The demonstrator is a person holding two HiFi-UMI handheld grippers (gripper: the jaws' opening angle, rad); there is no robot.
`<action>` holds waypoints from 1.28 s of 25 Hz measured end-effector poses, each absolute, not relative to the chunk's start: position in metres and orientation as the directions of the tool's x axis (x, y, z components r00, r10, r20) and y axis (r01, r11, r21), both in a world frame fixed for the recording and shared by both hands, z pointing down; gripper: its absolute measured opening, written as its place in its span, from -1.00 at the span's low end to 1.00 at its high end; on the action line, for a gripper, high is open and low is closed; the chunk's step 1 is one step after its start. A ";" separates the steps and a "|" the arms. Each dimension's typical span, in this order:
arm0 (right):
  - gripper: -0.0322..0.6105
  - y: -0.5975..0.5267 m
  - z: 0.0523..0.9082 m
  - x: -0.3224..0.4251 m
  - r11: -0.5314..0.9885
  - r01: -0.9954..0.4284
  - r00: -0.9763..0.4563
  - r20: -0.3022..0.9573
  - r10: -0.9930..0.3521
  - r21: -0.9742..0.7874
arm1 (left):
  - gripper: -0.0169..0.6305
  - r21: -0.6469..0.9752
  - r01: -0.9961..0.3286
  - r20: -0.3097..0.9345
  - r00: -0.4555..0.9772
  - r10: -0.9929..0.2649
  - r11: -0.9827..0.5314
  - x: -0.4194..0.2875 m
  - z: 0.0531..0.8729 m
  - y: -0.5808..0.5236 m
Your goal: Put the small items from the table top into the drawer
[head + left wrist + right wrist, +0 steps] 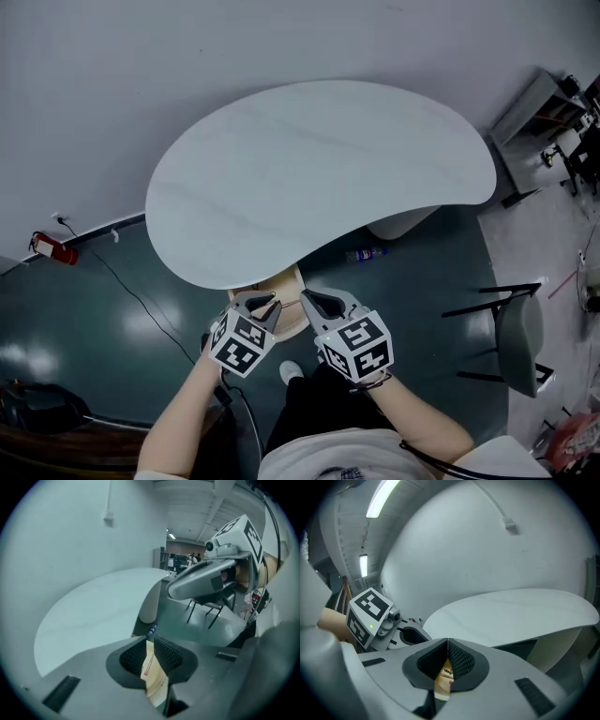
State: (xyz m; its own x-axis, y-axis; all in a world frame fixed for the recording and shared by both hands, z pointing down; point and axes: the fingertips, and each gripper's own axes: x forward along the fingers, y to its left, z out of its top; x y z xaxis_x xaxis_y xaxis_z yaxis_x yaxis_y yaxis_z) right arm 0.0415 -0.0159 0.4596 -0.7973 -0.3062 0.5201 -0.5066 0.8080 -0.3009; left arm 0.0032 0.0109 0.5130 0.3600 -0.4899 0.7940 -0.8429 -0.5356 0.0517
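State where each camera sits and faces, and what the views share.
Head view: on the person's head, facing steeply down at the table top; both forearms, left tongs and right tongs show.
Left gripper view: on the left tongs, facing along them over the table top; right tongs show upper right.
Right gripper view: on the right tongs, facing table top and wall; left tongs show at left.
Shared: all three see the table top.

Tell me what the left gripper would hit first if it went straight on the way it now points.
Probably the open wooden drawer under the table: the left gripper tilts down toward it, and its wood shows through the slit between the jaws. Depth is unclear; the table's rim might come first.
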 end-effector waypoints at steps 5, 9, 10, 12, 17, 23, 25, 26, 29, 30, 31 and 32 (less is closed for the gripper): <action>-0.83 -0.017 0.408 0.028 0.839 -0.460 -0.834 0.467 -0.295 -0.291 | -0.86 0.014 -0.927 0.698 0.278 -0.660 -0.376 -0.023 0.448 0.002; -0.83 -0.016 0.368 0.018 0.853 -0.424 -0.867 0.408 -0.285 -0.304 | -0.88 0.044 -0.981 0.596 0.177 -0.783 -0.188 -0.049 0.395 0.007; -0.83 -0.016 0.361 0.017 0.858 -0.416 -0.872 0.399 -0.283 -0.300 | -0.88 0.059 -0.988 0.569 0.151 -0.808 -0.143 -0.054 0.382 0.009; -0.83 -0.017 0.347 0.013 0.871 -0.405 -0.878 0.386 -0.285 -0.279 | -0.89 0.078 -0.994 0.518 0.101 -0.849 -0.070 -0.064 0.357 0.013; -0.83 -0.023 0.314 0.008 0.890 -0.383 -0.895 0.337 -0.291 -0.248 | -0.89 0.074 -0.995 0.428 -0.035 -0.903 0.074 -0.088 0.311 0.030; -0.83 -0.027 0.289 0.010 0.897 -0.384 -0.902 0.299 -0.312 -0.220 | -0.89 0.087 -0.977 0.330 -0.156 -0.931 0.195 -0.102 0.271 0.049; -0.83 -0.029 0.283 0.009 0.901 -0.379 -0.906 0.285 -0.314 -0.210 | -0.89 0.054 -0.973 0.293 -0.198 -0.935 0.223 -0.102 0.260 0.050; -0.83 -0.028 0.282 0.010 0.903 -0.376 -0.907 0.280 -0.313 -0.208 | -0.89 0.035 -0.972 0.279 -0.214 -0.936 0.233 -0.101 0.256 0.051; -0.83 -0.024 0.277 0.010 0.906 -0.373 -0.910 0.266 -0.317 -0.197 | -0.89 0.012 -0.971 0.255 -0.226 -0.940 0.237 -0.097 0.252 0.055; -0.83 -0.023 0.275 0.008 0.908 -0.374 -0.910 0.262 -0.320 -0.191 | -0.89 0.015 -0.971 0.250 -0.227 -0.941 0.238 -0.098 0.251 0.055; -0.83 -0.024 0.274 0.006 0.909 -0.374 -0.911 0.260 -0.322 -0.186 | -0.89 0.019 -0.971 0.248 -0.227 -0.942 0.239 -0.099 0.251 0.055; -0.83 -0.024 0.272 0.005 0.909 -0.374 -0.911 0.258 -0.323 -0.181 | -0.89 0.021 -0.971 0.247 -0.227 -0.942 0.240 -0.101 0.250 0.054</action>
